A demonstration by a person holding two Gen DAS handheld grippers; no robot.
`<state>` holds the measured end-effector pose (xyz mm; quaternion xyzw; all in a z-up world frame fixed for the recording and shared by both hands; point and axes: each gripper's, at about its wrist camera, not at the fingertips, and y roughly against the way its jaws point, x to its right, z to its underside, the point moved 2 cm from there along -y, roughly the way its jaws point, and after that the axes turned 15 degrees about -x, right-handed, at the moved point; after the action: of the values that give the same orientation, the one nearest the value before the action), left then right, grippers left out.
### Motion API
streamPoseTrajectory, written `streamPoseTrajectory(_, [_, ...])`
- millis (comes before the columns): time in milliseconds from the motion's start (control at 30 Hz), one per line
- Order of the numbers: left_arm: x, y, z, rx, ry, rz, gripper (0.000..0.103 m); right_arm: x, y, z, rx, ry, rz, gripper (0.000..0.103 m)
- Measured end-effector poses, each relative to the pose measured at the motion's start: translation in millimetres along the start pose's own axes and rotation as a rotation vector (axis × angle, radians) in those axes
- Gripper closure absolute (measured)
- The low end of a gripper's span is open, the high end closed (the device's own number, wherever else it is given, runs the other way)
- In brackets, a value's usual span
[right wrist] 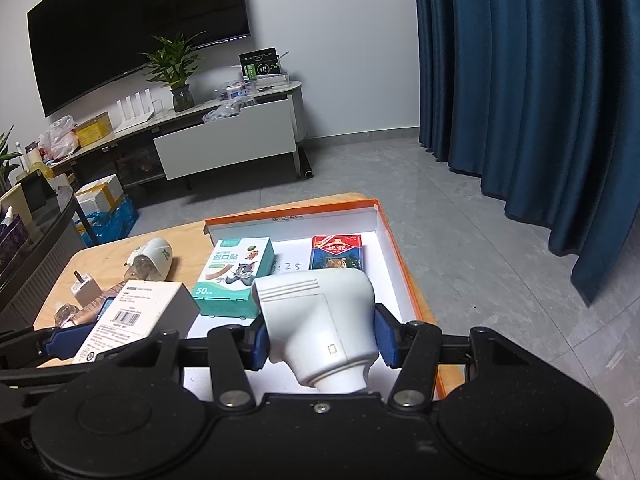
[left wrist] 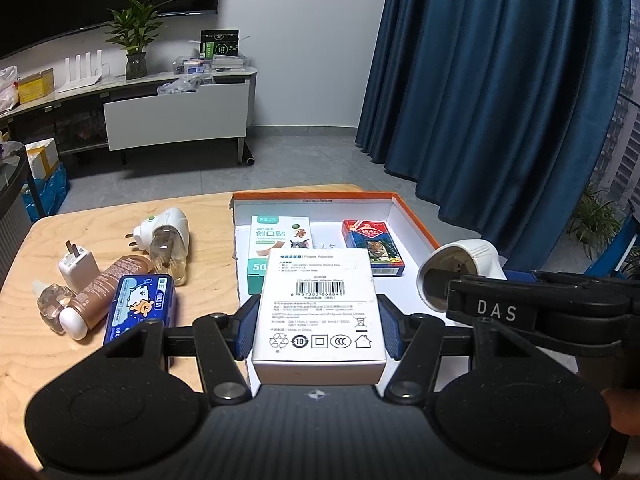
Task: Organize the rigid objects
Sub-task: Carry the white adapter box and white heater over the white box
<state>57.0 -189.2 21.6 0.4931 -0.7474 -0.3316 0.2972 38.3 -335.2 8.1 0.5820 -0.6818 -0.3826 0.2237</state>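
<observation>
My left gripper (left wrist: 318, 316) is shut on a white power adapter box (left wrist: 320, 312), held above the near edge of the orange-rimmed white tray (left wrist: 412, 220). My right gripper (right wrist: 322, 332) is shut on a white plug-in device (right wrist: 320, 320), held over the tray (right wrist: 390, 248); the device also shows in the left wrist view (left wrist: 460, 272). In the tray lie a teal bandage box (left wrist: 276, 248) (right wrist: 236, 276) and a red-blue card box (left wrist: 372, 248) (right wrist: 336, 252).
On the wooden table (left wrist: 100, 360) left of the tray lie a white mosquito repellent plug (left wrist: 164, 236), a white charger (left wrist: 78, 266), a brown tube (left wrist: 104, 292), a blue tin (left wrist: 140, 304) and a clear bottle (left wrist: 52, 304). Grey floor and blue curtain lie beyond.
</observation>
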Motion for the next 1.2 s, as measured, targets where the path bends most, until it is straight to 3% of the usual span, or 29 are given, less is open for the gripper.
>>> streamPoseTrajectory(1200, [-3,-21,-13,-0.03,0.002,-0.018,0.043,0,-27,-19,-0.027,0.026,0.024,0.04])
